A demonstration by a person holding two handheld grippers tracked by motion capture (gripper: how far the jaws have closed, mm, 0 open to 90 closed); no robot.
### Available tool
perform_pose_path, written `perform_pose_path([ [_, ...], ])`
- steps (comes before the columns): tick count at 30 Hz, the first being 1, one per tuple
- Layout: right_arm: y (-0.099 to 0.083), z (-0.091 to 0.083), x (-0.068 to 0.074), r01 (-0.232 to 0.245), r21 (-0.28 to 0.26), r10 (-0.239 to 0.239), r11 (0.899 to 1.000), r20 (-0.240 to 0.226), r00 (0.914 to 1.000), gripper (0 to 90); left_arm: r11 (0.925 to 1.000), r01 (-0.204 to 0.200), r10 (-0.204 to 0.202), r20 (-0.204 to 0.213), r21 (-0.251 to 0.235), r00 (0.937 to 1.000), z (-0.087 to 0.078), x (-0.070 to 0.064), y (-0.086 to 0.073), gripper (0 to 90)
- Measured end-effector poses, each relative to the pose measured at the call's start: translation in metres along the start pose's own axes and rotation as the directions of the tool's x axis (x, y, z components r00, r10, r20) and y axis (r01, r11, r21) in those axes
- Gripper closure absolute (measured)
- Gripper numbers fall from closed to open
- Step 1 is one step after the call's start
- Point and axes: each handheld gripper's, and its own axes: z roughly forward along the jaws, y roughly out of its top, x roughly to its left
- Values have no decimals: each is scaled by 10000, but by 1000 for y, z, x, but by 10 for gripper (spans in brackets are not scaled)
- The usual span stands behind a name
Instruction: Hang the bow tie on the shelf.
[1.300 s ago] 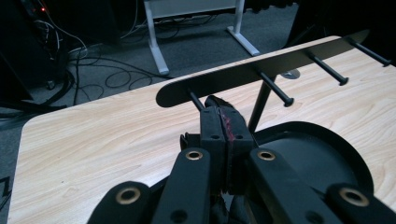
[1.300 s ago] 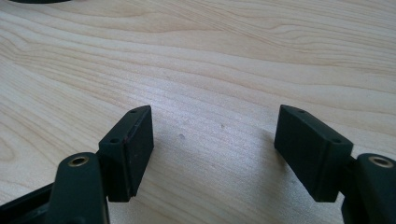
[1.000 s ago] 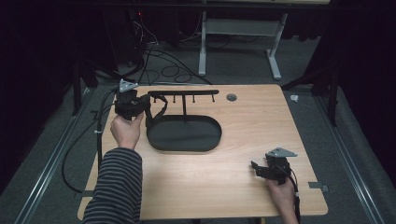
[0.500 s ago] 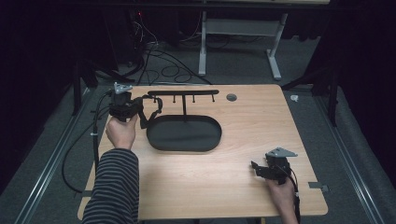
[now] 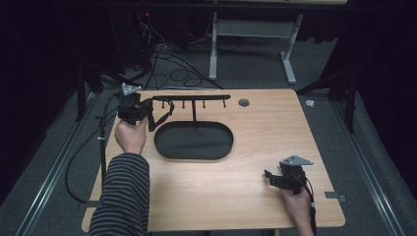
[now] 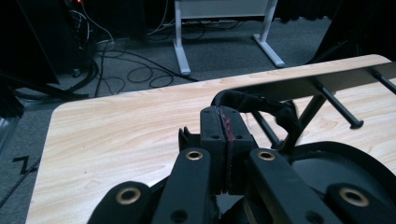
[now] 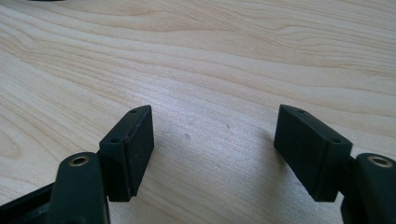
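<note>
Left gripper view: left gripper (image 6: 227, 135) pinches a black strap (image 6: 261, 105) just beside the rack's pegs (image 6: 338, 105); right gripper (image 7: 215, 154) rests spread, well apart

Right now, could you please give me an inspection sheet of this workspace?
Surface: wooden table, bare around the right gripper.
Job's things: black rack with pegs on an oval base; black strap looped at a peg near the rack's left end.
Clutter: small round hole in the table top; nothing loose seen.
Grippers: left gripper has its jaws shut on the strap; right gripper is low over the table near the front right, jaws open and holding nothing.
Cables: black cable trails off the left edge.
Surroundings: dark room, white desk frame, floor cables.
</note>
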Motion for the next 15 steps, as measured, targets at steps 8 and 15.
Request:
perform_pose_path([
  [8, 0, 0, 0, -31, -10, 31, 10000, -22, 10000, 298, 9996, 207, -214, -305, -215, 9993, -1, 3, 1, 891],
  [15, 0, 0, 0, -29, -12, 29, 10000, -25, 10000, 298, 9990, 418, -423, -373, -144, 9984, 0, 8, -9, 890],
])
